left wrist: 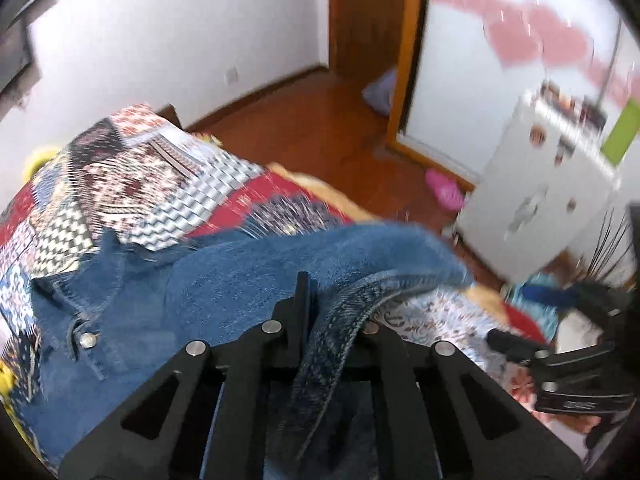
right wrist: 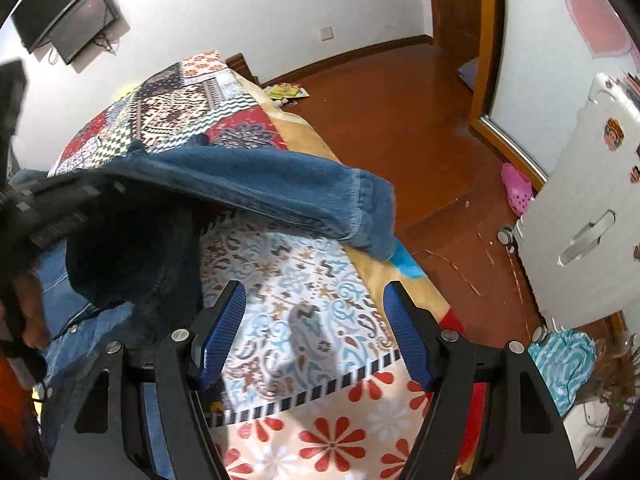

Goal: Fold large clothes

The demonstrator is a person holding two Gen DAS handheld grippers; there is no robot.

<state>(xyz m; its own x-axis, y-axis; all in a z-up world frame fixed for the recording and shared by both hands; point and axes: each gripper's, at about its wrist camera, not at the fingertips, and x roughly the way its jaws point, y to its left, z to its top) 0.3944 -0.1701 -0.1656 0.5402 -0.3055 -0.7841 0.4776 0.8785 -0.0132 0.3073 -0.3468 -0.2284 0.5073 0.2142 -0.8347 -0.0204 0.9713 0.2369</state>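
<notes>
Left wrist view: the black two-finger left gripper [left wrist: 320, 312] has its jaws pressed together on a seamed edge of the blue denim button-up jacket [left wrist: 132, 320]. The pinched denim band runs down between the fingers towards the camera. The rest of the jacket lies spread on the patchwork-printed bedspread [left wrist: 132, 184], a metal snap button showing on the left part. One blue denim sleeve [left wrist: 384, 248] is raised off the bed, stretching right; it is blurred. The right gripper [left wrist: 520, 346] shows at the right edge, low over the bedspread. Beyond the bed: red-brown wooden floor [left wrist: 320, 112], a pink plastic clog [left wrist: 444, 190], and a white cabinet with stickers [left wrist: 540, 208].

Right wrist view: the right gripper [right wrist: 316, 328], black with blue ribbed pads [right wrist: 224, 332], has its jaws spread wide, holding nothing, above the floral part of the bedspread [right wrist: 304, 280]. The sleeve [right wrist: 280, 188] hangs across the frame, its cuff drooping near the bed's edge. The left gripper [right wrist: 52, 208] is dark and partly blurred at the left, with denim draped under it. A black wall-mounted screen [right wrist: 68, 12] sits upper left; the clog [right wrist: 518, 190] lies on the floor beside the cabinet [right wrist: 588, 200].
</notes>
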